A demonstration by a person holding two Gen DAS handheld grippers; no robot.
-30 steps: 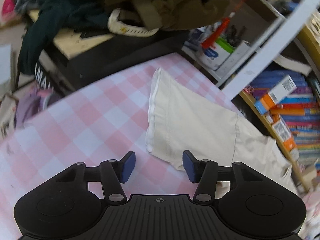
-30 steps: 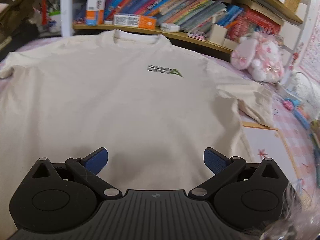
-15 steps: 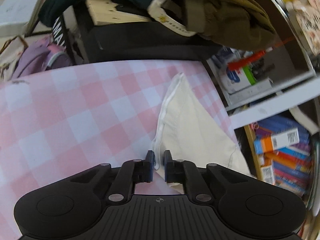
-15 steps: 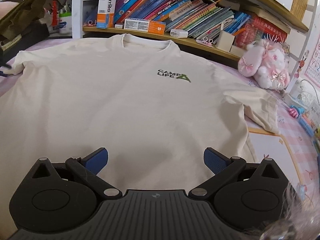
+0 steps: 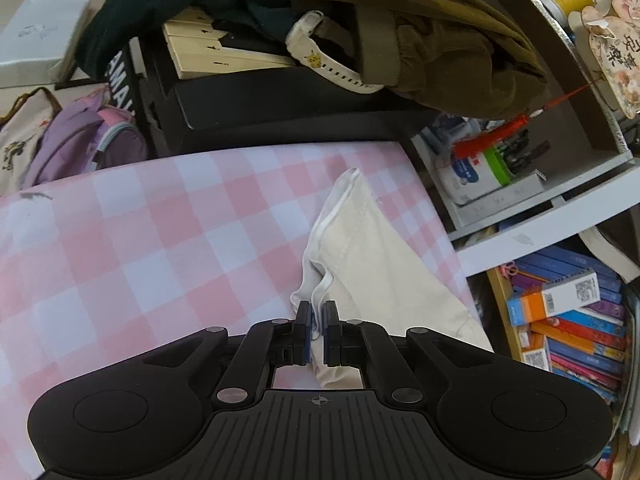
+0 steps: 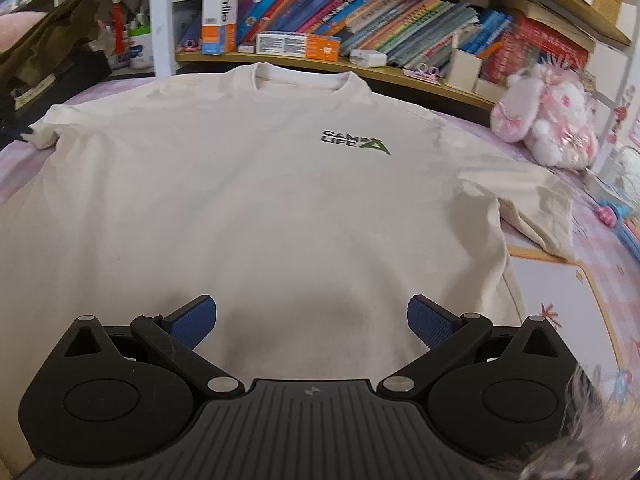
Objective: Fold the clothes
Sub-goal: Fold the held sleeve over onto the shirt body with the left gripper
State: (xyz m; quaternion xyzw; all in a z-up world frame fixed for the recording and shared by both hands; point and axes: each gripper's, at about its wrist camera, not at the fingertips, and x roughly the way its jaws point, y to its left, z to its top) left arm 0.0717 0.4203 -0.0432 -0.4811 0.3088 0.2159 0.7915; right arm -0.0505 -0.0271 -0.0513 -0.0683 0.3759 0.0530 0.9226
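A cream T-shirt [image 6: 248,208] with a small green and black chest logo lies face up and spread flat on a pink checked cloth. In the left wrist view its sleeve [image 5: 360,248] stretches away from me, and my left gripper [image 5: 317,322] is shut on the sleeve's white hem, which bunches up between the blue pads. My right gripper [image 6: 312,316] hovers over the shirt's lower body, jaws wide open with nothing between them. The shirt's other sleeve [image 6: 532,204] lies flat at the right.
A bookshelf [image 6: 360,32] full of books runs along the far edge. A pink plush toy [image 6: 548,120] sits at the right. Dark and olive clothes [image 5: 420,28] are heaped on a black keyboard [image 5: 280,112] beyond the cloth, with a purple backpack [image 5: 80,140] on the floor.
My left gripper went from open over the sleeve's edge to shut on its hem, rolling as it did, and the hem is now gathered. The right gripper stayed open, tilting up slightly.
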